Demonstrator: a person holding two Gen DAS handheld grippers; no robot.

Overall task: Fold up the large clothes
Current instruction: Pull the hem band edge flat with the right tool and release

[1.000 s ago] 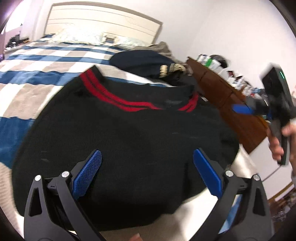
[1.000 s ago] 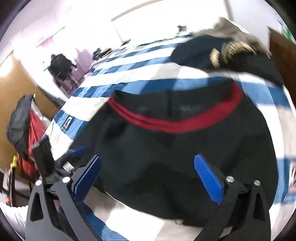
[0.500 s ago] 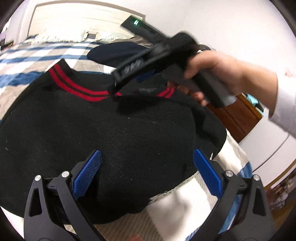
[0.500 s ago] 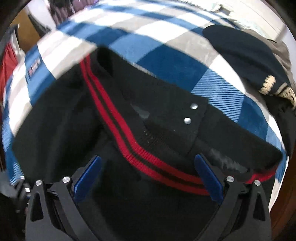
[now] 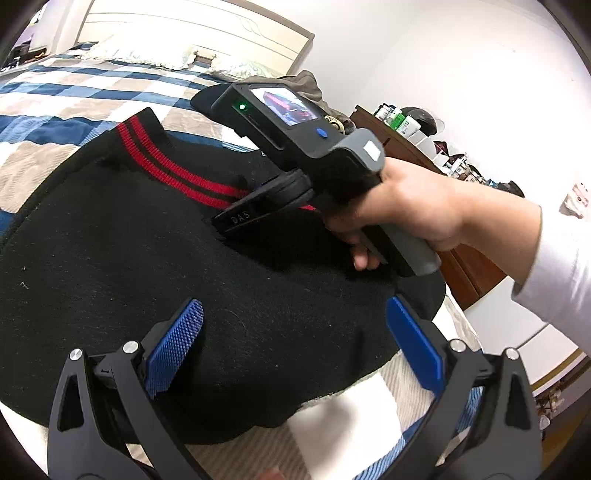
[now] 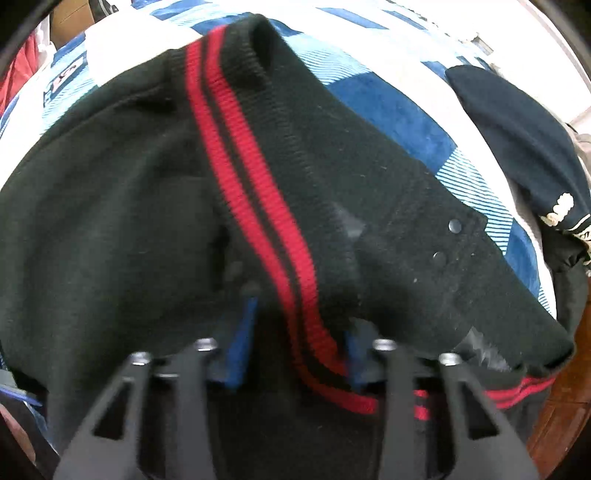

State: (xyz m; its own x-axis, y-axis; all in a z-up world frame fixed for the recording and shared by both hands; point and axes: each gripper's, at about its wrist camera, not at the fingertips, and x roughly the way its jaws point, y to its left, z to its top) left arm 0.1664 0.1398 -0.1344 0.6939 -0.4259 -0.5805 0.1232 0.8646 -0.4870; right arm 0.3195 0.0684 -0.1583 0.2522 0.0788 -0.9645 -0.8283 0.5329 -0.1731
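A large black knit garment (image 5: 110, 258) with a red double stripe (image 5: 166, 162) lies spread on the checked bed cover (image 5: 55, 96). My left gripper (image 5: 293, 314) hovers open over its near edge, with nothing between the blue pads. A hand (image 5: 399, 210) holds the right gripper nose-down on the striped band further back. In the right wrist view my right gripper (image 6: 299, 332) is closing its jaws. The red-striped band (image 6: 258, 184) is bunched between its blue pads (image 6: 240, 332), which press into the fabric.
A dark navy garment with a gold emblem (image 6: 517, 147) lies at the bed's far right. A wooden dresser (image 5: 472, 258) crowded with bottles stands along the right side of the bed. The headboard (image 5: 184, 29) and pillows (image 5: 140, 51) are at the back.
The right gripper swung in from the right, dropped nose-down onto the striped band, and its jaws narrowed from wide open onto the fabric. The left gripper stayed about where it was.
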